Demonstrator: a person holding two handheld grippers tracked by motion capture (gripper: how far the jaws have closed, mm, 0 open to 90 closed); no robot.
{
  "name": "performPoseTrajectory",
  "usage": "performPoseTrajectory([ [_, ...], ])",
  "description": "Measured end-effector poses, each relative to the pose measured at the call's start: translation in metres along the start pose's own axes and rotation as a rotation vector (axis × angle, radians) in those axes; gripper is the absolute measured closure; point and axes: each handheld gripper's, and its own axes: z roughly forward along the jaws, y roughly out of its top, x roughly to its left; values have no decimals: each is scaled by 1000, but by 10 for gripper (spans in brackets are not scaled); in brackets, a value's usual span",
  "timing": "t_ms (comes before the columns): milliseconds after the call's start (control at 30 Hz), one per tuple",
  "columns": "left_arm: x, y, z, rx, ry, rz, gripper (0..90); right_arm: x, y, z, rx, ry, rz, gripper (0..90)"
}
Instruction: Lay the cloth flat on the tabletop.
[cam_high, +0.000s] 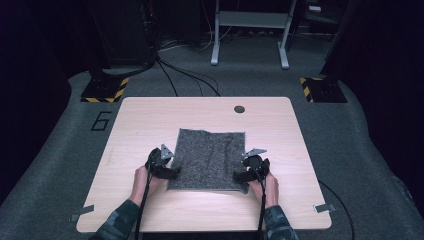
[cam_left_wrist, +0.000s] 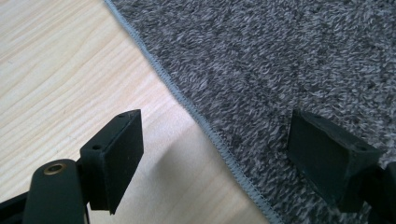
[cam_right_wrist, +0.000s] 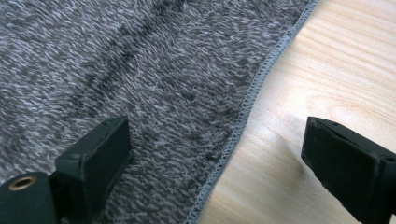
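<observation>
High view: grey cloth (cam_high: 210, 159) flat mid-counter (cam_high: 150, 120), left gripper (cam_high: 170, 169) and right gripper (cam_high: 243, 175) at its near side edges. Left gripper view: jaws wide apart, straddling the hem, gripping nothing. Right gripper view: same, empty.

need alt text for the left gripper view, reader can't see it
A hand-held gripper with its two black jaws open straddles the stitched edge of a grey towel: one jaw is over the wooden table, the other over the towel. The edge runs diagonally from the top towards the bottom right.
</observation>
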Motion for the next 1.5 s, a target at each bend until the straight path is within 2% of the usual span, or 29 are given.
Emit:
performPoseTrajectory([
  [67,-1,-1,-2,10,-5,2,185,0,0,0,6,7,-7,77],
  [200,-3,-6,-5,-5,1,-15,185,-2,-1,-1,7,18,-4,70],
  [367,-5,-11,-9,-8,-18,-34,185,-3,-5,-4,14,13,-13,67],
  [467,-6,-14,-10,-11,-32,-45,185,-5,-9,-6,11,25,-13,67],
  [567,-8,-16,-11,-23,-31,-56,185,-6,-11,-8,9,29,-10,66],
  [733,-12,-18,-15,-13,-50,-48,185,-8,-15,-11,8,28,-18,65],
  [1100,-25,-22,-19,-33,-59,-47,185,-9,-25,-20,10,15,-27,64],
  [1200,-26,-20,-18,-19,-71,-35,183,-10,-29,-22,10,11,-17,61],
  [1300,-27,-19,-17,-32,-68,-41,183,-12,-30,-23,8,17,-21,57],
  [1400,-26,-19,-17,-25,-78,-45,182,-12,-30,-23,10,17,-9,49],
  [1467,-26,-18,-16,-28,-67,-48,159,-12,-30,-23,9,9,-20,50],
  [1500,-24,-18,-17,-27,-79,-57,147,-11,-30,-23,11,10,-15,52],
])
